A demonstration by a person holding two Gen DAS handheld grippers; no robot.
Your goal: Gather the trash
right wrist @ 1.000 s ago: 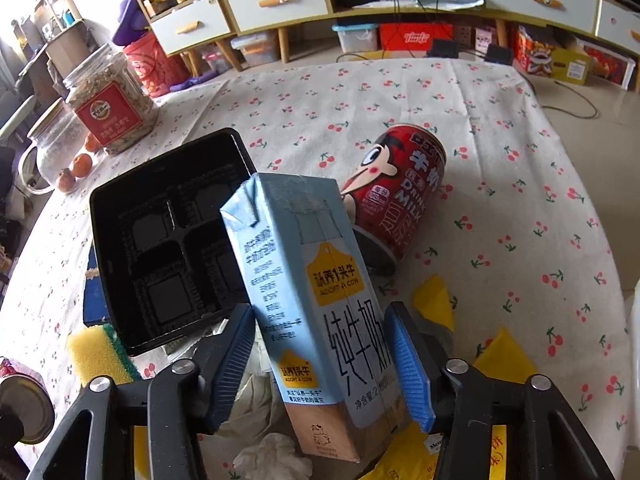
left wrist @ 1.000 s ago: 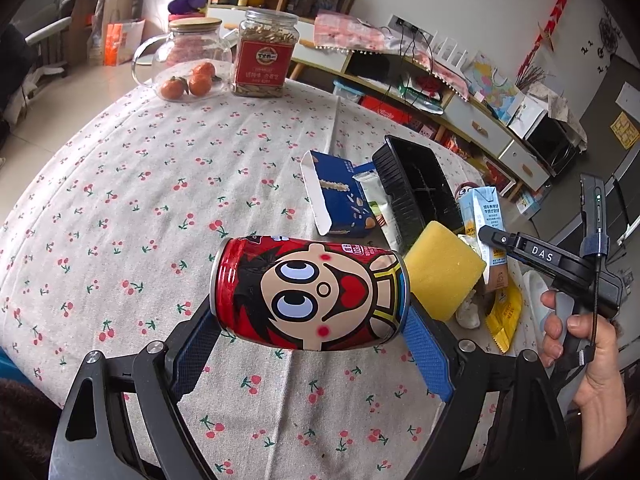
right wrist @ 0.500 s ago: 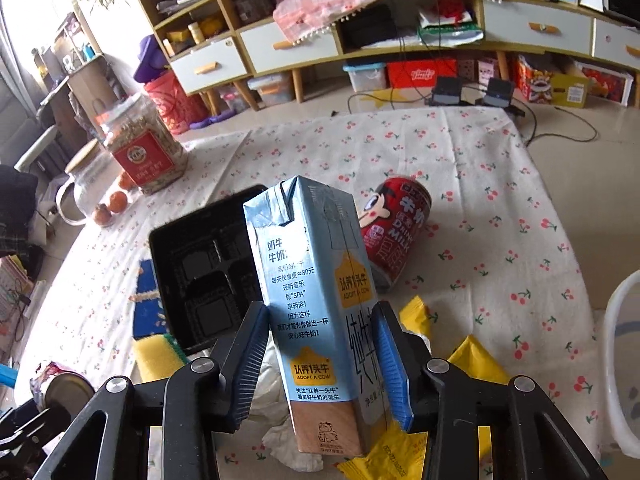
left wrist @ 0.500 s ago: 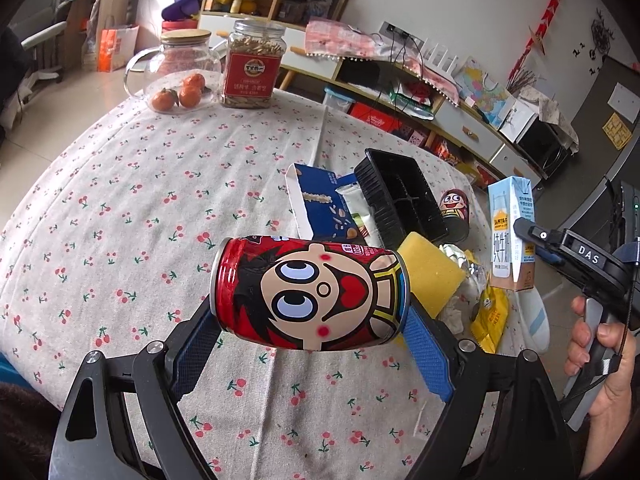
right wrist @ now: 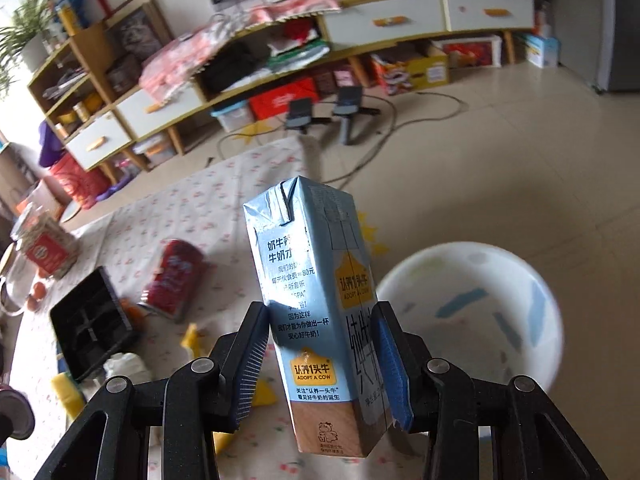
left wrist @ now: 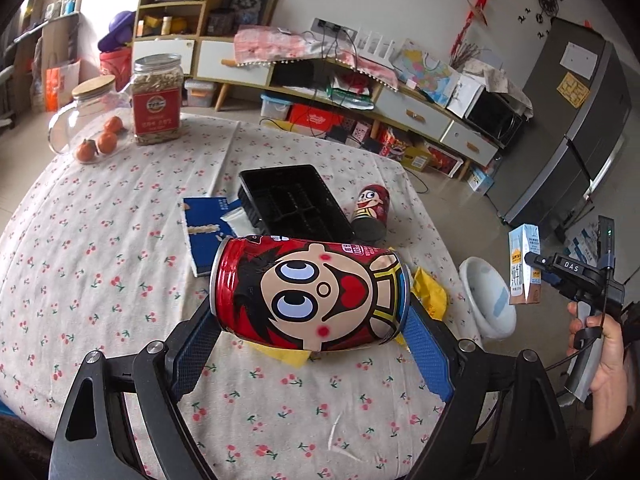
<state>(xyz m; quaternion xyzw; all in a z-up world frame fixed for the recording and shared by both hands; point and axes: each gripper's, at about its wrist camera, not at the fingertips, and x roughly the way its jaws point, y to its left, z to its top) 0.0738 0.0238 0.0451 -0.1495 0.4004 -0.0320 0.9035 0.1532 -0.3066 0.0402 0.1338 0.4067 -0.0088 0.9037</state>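
Note:
My left gripper [left wrist: 310,344] is shut on a red cartoon can [left wrist: 308,296], held sideways above the cherry-print table [left wrist: 100,272]. My right gripper [right wrist: 320,360] is shut on a light-blue milk carton [right wrist: 320,300], held upright off the table's right edge, near a white basin [right wrist: 480,312] on the floor. In the left wrist view the milk carton [left wrist: 524,264] and a hand on the right gripper [left wrist: 540,268] show at far right, beside the white basin [left wrist: 488,300]. A second red can [left wrist: 370,212] lies on the table next to a black plastic tray [left wrist: 292,204], with yellow wrappers [left wrist: 430,292] nearby.
A blue box [left wrist: 204,232] lies left of the tray. A glass jar with a red label [left wrist: 156,100], a glass pot [left wrist: 84,112] and oranges [left wrist: 106,142] stand at the far left of the table. Low cabinets, cables and a grey fridge [left wrist: 576,128] lie beyond.
Both grippers have risen and swung right. The milk carton left the table's clutter and now hangs past the table edge by the white basin. The red can stays gripped.

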